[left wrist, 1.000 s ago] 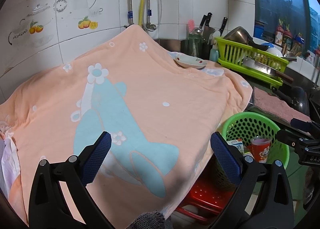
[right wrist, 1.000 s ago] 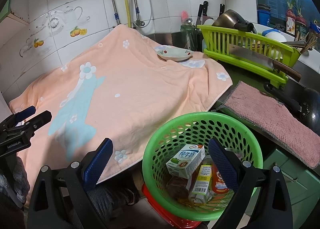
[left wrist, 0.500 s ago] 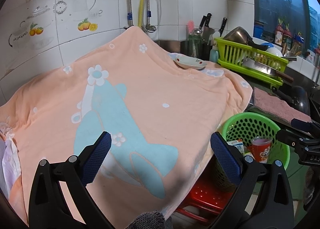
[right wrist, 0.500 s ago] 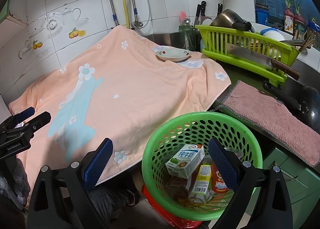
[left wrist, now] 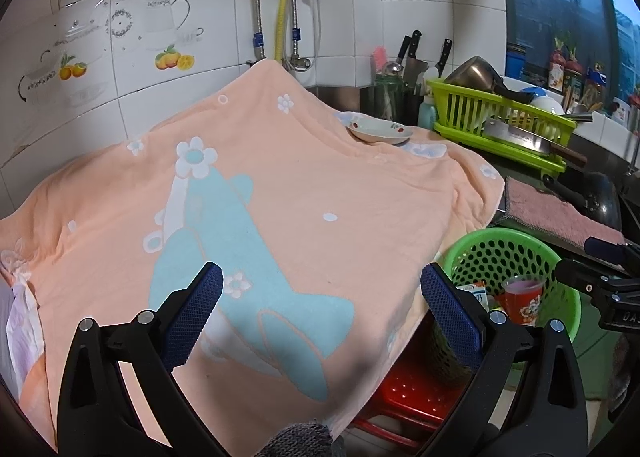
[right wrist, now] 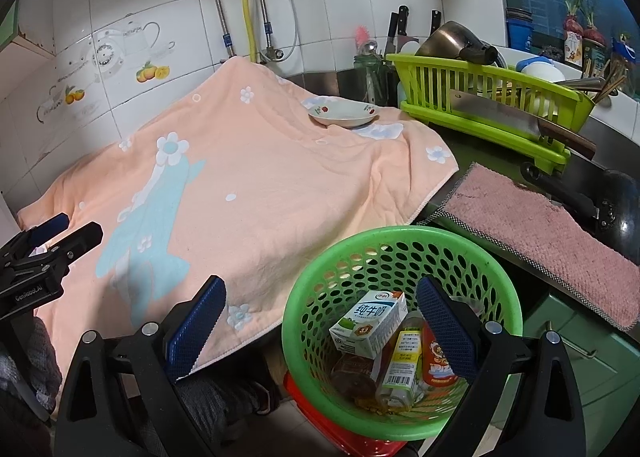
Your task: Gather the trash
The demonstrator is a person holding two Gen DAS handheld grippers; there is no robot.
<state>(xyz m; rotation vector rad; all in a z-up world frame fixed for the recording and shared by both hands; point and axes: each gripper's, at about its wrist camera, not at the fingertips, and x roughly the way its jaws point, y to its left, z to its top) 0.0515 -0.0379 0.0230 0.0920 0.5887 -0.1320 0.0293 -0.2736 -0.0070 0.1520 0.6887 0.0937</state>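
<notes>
Milk carton (right wrist: pixel 370 324) in green basket (right wrist: pixel 496 269)

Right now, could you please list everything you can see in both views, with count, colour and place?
towel: one, peach with blue print, spread over the counter
dish: one, white, on the towel's far edge
basket: one, green, below the counter edge
milk carton: one, white and green, in the basket
bottle: one, yellow label, in the basket
cup: one, red, in the basket
dish rack: one, lime, right of the dish
cleaver: one, steel, on the rack
cloth: one, pink, counter right
left gripper: fingers open, empty
right gripper: fingers open, empty
</notes>
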